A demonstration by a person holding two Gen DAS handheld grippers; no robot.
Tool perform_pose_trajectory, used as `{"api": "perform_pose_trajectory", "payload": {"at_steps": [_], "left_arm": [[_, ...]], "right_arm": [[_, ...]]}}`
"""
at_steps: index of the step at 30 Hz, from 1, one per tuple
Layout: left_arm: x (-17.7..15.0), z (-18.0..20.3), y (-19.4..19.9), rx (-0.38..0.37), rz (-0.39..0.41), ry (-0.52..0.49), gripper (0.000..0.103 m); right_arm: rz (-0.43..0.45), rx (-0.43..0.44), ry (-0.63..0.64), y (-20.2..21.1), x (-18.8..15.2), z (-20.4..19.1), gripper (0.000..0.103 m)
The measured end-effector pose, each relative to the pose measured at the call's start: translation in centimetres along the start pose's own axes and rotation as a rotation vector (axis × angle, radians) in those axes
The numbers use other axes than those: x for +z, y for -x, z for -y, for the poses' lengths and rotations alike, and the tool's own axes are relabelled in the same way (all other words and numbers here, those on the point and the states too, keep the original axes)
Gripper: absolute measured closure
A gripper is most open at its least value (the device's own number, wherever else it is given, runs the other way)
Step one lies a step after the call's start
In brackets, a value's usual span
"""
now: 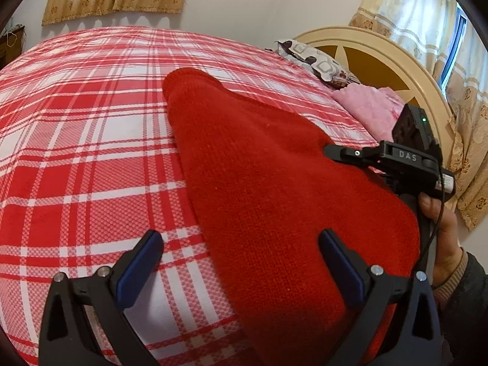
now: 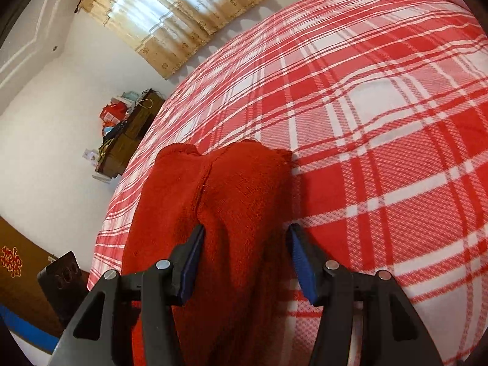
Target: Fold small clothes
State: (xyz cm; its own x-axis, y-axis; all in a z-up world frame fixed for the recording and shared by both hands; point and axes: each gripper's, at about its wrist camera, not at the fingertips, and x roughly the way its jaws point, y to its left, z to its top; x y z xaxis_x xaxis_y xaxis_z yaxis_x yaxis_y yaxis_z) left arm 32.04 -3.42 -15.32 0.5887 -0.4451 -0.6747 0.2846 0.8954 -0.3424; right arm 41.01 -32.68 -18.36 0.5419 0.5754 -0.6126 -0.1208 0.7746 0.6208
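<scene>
A red knitted garment (image 1: pixel 262 189) lies stretched across the red-and-white plaid bed (image 1: pixel 79 158), its narrow end pointing away. My left gripper (image 1: pixel 241 253) hovers open just above the near part; the right fingertip (image 1: pixel 338 259) is over the knit and the left one over bare bedspread. My right gripper (image 1: pixel 335 152) reaches in at the garment's right edge, held by a hand (image 1: pixel 439 222). In the right wrist view a gathered bunch of the red garment (image 2: pixel 241 189) fills the gap between the blue pads (image 2: pixel 300 256) of the right gripper (image 2: pixel 245 244), which is shut on it part-way, creases running to the left pad.
A patterned pillow (image 1: pixel 317 61) and a pink cloth (image 1: pixel 369 109) lie by the round headboard (image 1: pixel 393 70) at the far right. Curtains (image 1: pixel 408 15) hang behind. Beyond the bed's far side stands a brown cabinet (image 2: pixel 128 143) piled with boxes and bags.
</scene>
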Motion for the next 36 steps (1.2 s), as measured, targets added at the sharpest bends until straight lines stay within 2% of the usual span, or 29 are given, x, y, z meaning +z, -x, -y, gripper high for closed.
{"api": "perform_pose_trajectory", "payload": {"at_steps": [3, 5, 8, 13, 19, 23, 26, 36], "left_arm": [[0.0, -0.1, 0.0, -0.027, 0.0, -0.001, 0.0], [0.0, 0.0, 0.0, -0.043, -0.001, -0.006, 0.002], [0.0, 0.1, 0.0, -0.071, -0.009, -0.011, 0.007], [0.1, 0.7, -0.4, -0.111, -0.027, -0.021, 0.02], [0.3, 1.2, -0.7, -0.119, -0.043, 0.003, 0.032], [0.2, 1.6, -0.1, -0.103, -0.049, 0.026, 0.049], [0.3, 2.0, 0.7, -0.08, -0.036, 0.012, 0.058], [-0.6, 3.2, 3.4, -0.007, -0.066, -0.03, 0.063]], "right_arm": [[-0.005, 0.025, 0.005, -0.6, 0.2, 0.2, 0.05], [-0.009, 0.059, -0.007, -0.9, 0.2, 0.5, 0.058], [-0.014, 0.091, -0.007, -1.3, 0.2, 0.6, 0.064], [-0.001, 0.086, 0.026, -1.4, 0.0, 0.4, 0.068], [0.014, 0.077, 0.051, -1.2, -0.3, 0.1, 0.071], [0.037, 0.068, 0.074, -0.4, -1.0, -0.6, 0.075], [0.056, 0.057, 0.091, 0.2, -1.5, -1.3, 0.076], [0.069, 0.099, 0.081, 1.5, -4.5, -3.5, 0.076]]}}
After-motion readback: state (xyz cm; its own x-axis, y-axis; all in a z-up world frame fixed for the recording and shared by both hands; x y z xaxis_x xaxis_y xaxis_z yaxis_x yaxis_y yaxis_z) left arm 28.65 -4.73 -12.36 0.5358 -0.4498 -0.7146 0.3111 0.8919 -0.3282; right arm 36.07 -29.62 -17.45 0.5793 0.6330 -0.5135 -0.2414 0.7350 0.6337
